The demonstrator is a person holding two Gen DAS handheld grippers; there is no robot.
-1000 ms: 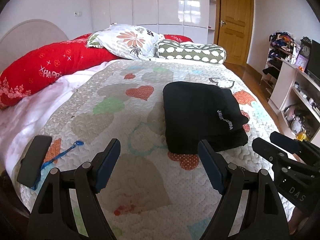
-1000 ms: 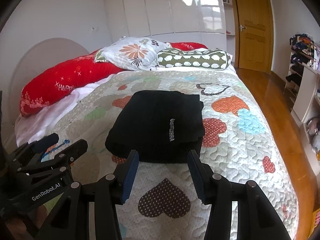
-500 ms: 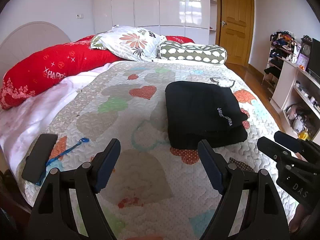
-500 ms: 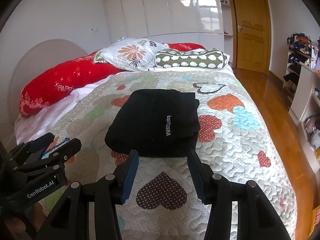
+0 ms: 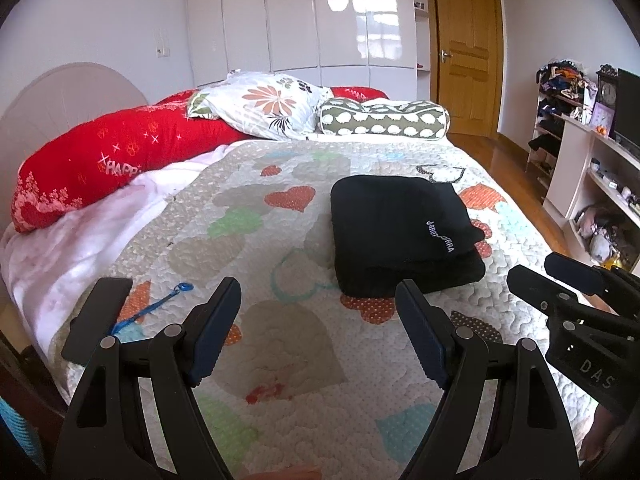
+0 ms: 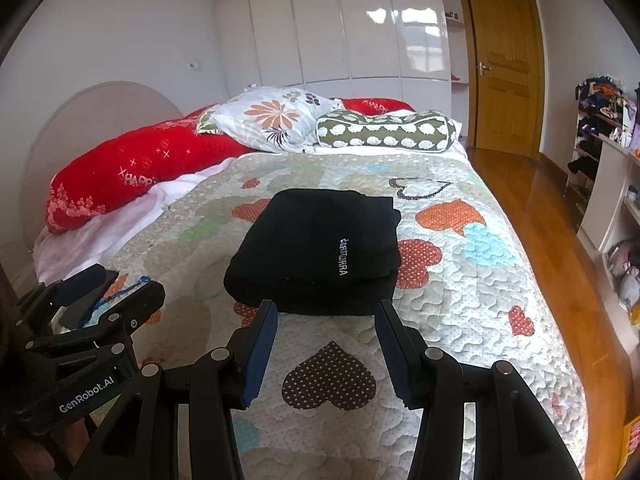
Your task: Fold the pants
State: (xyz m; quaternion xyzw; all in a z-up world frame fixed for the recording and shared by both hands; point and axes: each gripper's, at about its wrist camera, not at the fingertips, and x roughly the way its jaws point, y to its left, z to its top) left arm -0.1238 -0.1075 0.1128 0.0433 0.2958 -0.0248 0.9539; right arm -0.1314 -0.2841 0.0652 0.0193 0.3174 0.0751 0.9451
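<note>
at frame centre, black pants [image 6: 320, 252] folded on quilt [image 6: 460, 300], apparently finished; both grippers [image 6: 325, 334] [image 5: 318, 322] spread wide, empty.

The black pants [image 5: 400, 232] lie folded into a thick, squarish stack flat on the heart-patterned quilt [image 5: 260, 248], toward its middle, a small white lettered logo facing up near one folded edge.

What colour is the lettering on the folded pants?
White, on the black pants; the lettering shows best in the right wrist view.
</note>
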